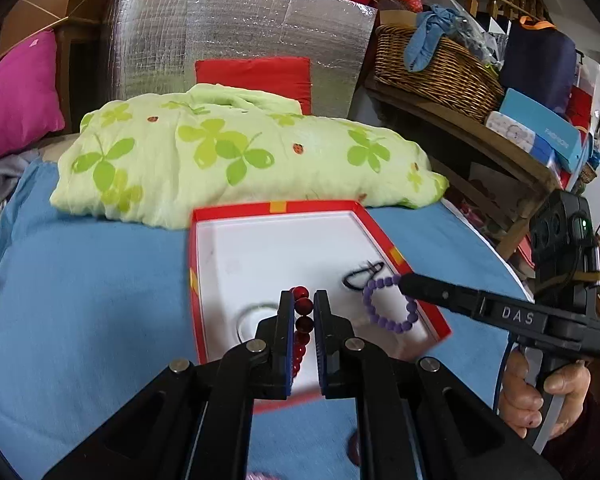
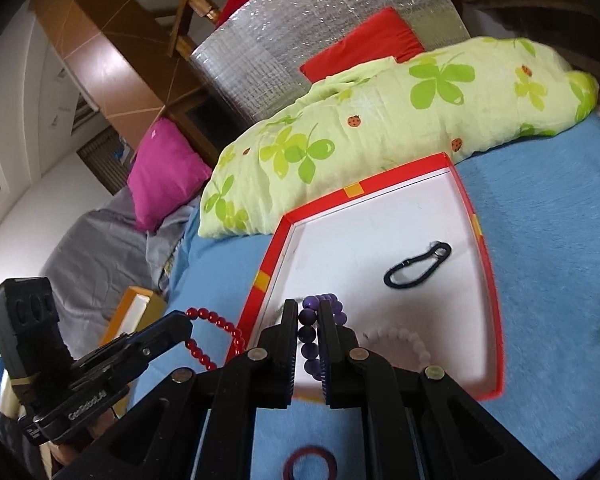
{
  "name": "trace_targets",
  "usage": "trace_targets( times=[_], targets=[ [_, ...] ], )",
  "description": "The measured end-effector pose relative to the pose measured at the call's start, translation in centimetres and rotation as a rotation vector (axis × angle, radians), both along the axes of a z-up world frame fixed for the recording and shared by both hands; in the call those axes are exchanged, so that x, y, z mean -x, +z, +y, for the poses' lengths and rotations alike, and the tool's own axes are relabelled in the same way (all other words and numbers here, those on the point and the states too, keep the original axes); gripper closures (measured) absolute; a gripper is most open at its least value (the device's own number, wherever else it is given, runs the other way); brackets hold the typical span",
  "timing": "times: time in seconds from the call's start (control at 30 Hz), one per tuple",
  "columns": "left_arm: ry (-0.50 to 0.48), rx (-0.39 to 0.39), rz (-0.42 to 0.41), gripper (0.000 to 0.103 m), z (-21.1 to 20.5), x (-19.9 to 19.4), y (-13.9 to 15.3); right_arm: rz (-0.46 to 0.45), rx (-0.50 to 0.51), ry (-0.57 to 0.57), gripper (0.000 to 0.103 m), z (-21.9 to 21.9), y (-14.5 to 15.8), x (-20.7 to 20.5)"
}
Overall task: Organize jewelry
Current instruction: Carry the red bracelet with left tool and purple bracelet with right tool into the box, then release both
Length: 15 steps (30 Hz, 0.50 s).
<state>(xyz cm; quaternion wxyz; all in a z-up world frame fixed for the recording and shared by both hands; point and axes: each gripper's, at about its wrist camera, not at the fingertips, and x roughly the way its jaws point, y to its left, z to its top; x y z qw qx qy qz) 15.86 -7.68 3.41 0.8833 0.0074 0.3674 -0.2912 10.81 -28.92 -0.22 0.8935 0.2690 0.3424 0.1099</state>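
Box (image 2: 488,280) on blanket (image 1: 80,300), quilt (image 1: 228,160) behind it. In box: hair tie (image 2: 418,262) at far right, pale bracelet (image 2: 400,340) nearer. Ring (image 2: 310,466) on blanket before box. Pillow (image 1: 16,96) far left, basket (image 1: 436,68) on shelf at right.

The left gripper (image 1: 303,300) points forward and downward, its two black fingers (image 1: 286,320) closed almost together on a string of red beads (image 1: 303,312). The right gripper (image 2: 309,312) is tilted downward as well, with its fingers (image 2: 327,320) pinched on a string of purple beads (image 2: 308,332). In the left wrist view the right gripper reaches in from the right side, and a hand (image 1: 540,392) is wrapped around its grip, fingers curled on the handle. The two grippers sit near each other, side by side.
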Motion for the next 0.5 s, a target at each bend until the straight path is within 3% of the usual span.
trace_targets(
  times=[0.5],
  targets=[
    [0.006,-0.044,0.047,0.093,-2.9,-8.4,-2.4,0.067,-0.112,-0.001,0.093,0.3,-2.6,-6.2]
  ],
)
